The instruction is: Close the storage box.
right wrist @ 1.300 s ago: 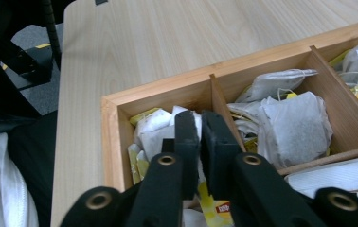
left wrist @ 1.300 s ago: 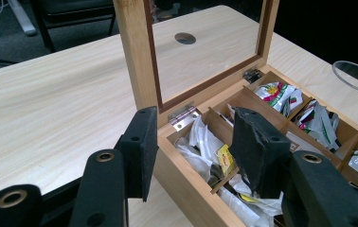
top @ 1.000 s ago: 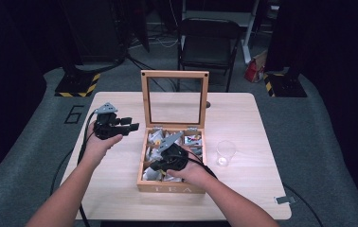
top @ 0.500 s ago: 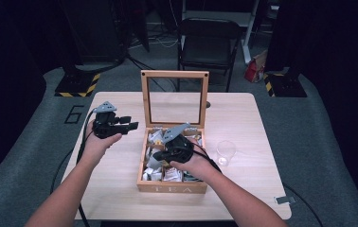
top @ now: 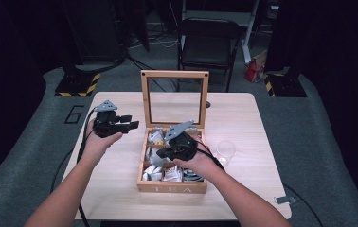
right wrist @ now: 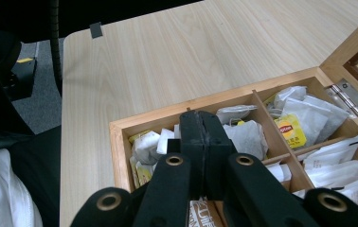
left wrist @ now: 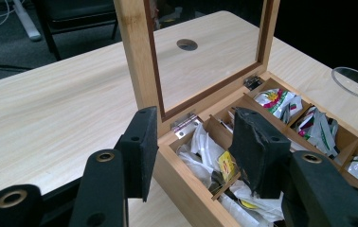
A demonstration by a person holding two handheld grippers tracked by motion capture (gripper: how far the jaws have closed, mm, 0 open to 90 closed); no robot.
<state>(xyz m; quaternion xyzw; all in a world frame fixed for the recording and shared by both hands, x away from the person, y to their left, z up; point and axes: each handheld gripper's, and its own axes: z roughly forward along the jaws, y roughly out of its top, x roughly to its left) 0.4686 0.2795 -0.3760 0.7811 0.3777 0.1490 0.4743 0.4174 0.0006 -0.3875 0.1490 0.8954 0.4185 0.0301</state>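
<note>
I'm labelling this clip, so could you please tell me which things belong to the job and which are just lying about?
In the job:
tea box
tea bags
right gripper, shut, above the box
left gripper, open, beside the box

Lying about:
clear glass
chair

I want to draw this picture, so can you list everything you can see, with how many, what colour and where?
Wooden tea box: one, light brown, table's middle, glass-paned lid upright.
Tea bags: many, mostly white, some yellow-labelled, in the box's compartments.
Clear round glass: one, see-through, right of the box.
Wooden table: one, pale.
Black chair: one, behind the table.
Left gripper: black, jaws open, left of the box.
Right gripper: black, jaws shut, over the box.
</note>
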